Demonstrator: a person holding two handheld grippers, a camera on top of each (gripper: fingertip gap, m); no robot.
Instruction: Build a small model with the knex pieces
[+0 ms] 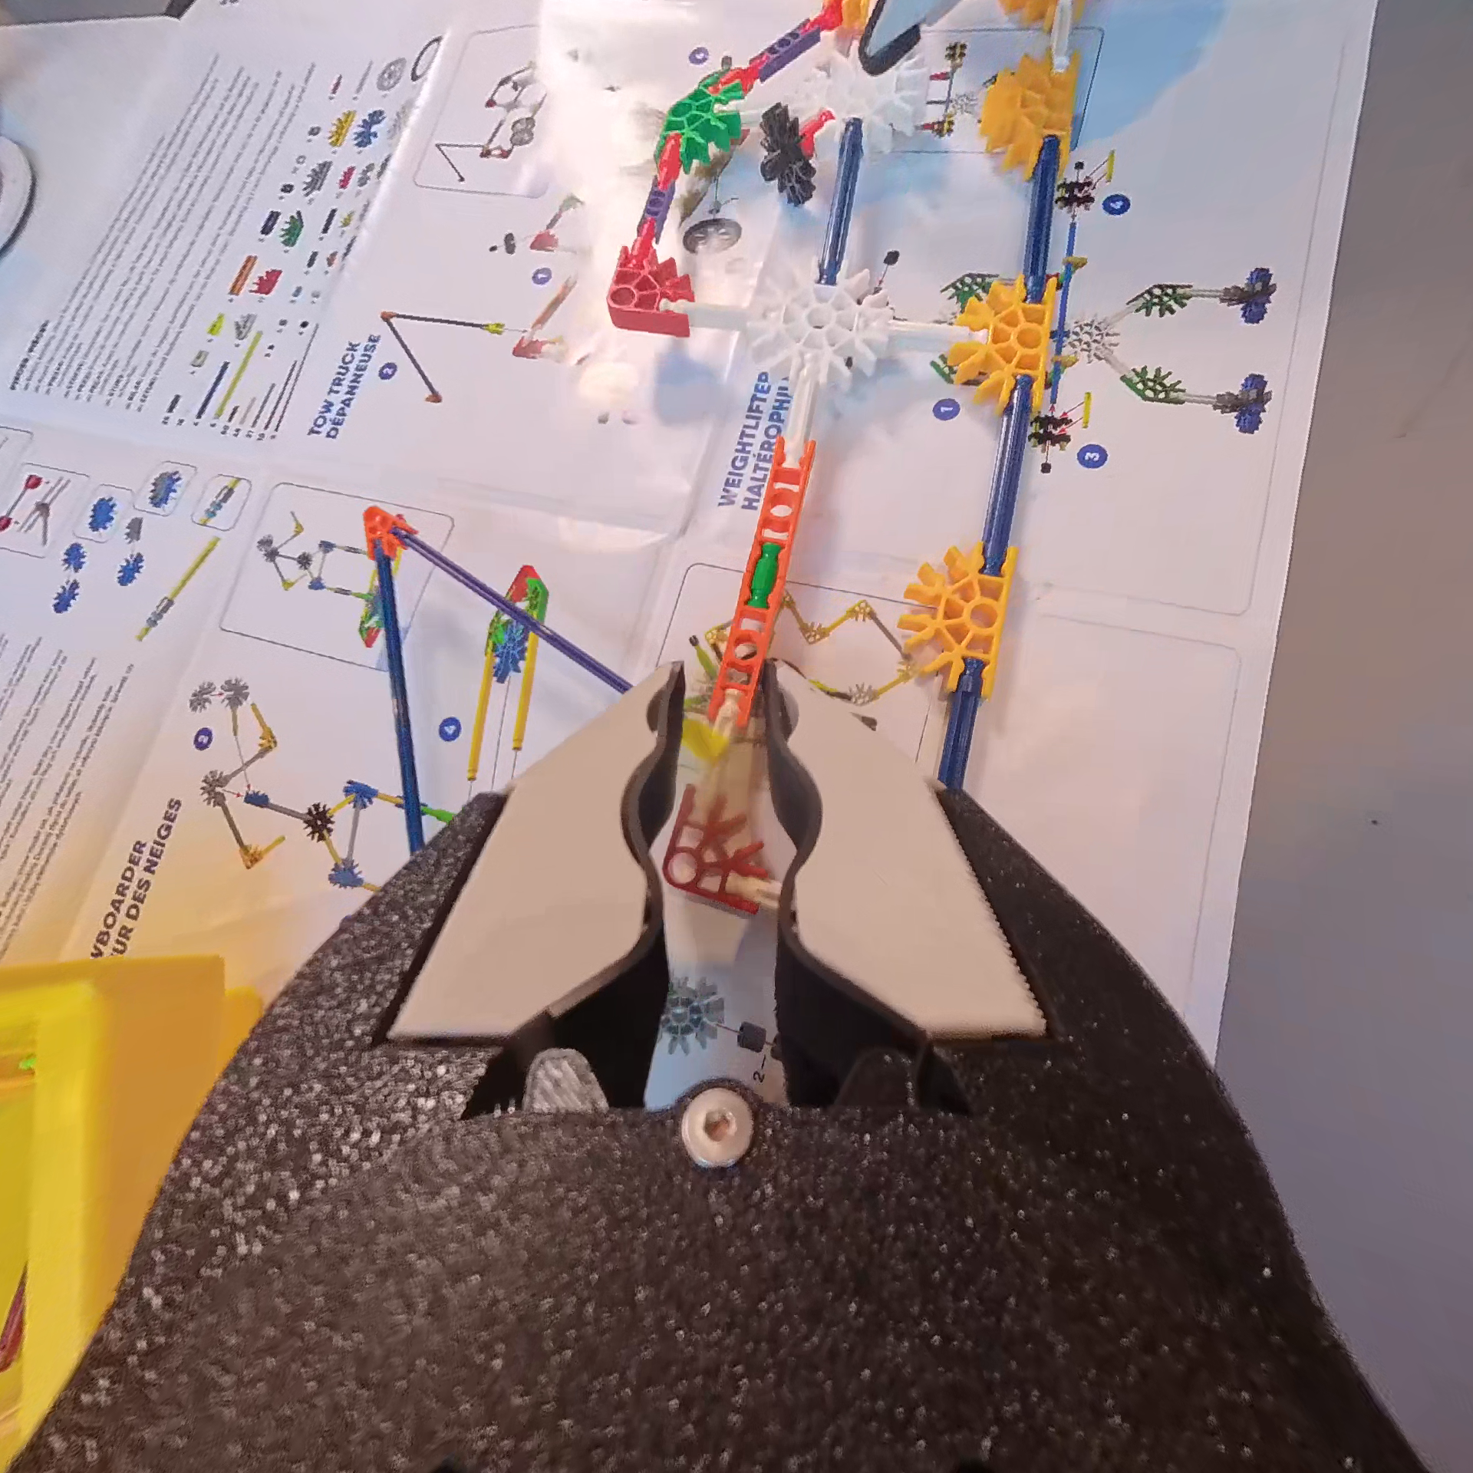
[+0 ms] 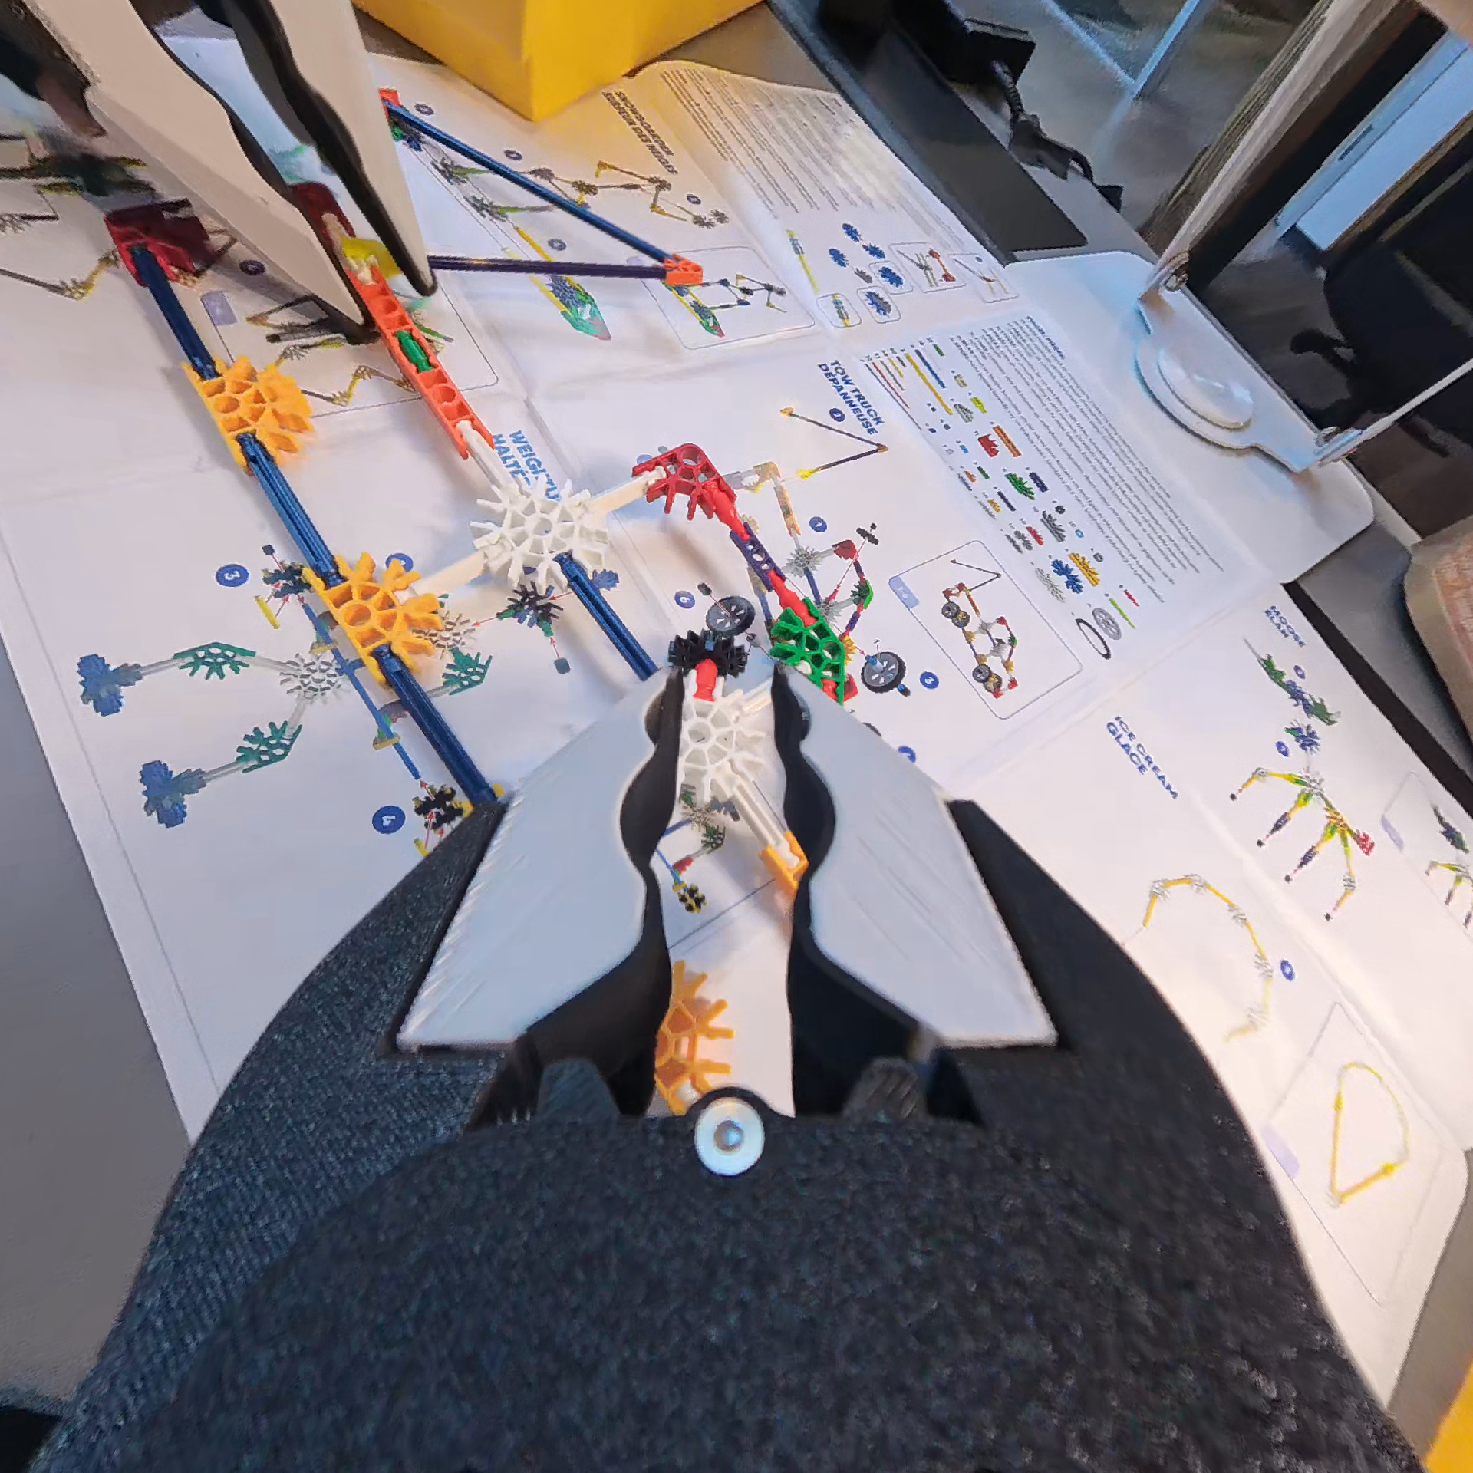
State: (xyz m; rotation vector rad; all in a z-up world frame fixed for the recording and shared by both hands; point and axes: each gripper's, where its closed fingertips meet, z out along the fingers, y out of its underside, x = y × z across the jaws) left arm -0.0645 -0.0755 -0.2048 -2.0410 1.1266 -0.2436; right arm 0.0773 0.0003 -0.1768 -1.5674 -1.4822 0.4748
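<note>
Left gripper (image 1: 721, 677) clenched on orange ladder-shaped connector (image 1: 763, 578), dark red connector (image 1: 709, 861) lying between its fingers; right gripper (image 2: 724, 677) grasping white snowflake connector (image 2: 717, 737), black connector (image 2: 705, 650) just beyond its tips; all over instruction sheet (image 2: 1036, 797).

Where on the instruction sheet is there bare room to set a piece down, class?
Free: the instruction sheet to the right of the right tongs. Crowded: the middle, around the white snowflake connector, blue rods and left tongs.

Yellow box (image 2: 558, 48) beside monitor stand (image 2: 1211, 382)
</note>
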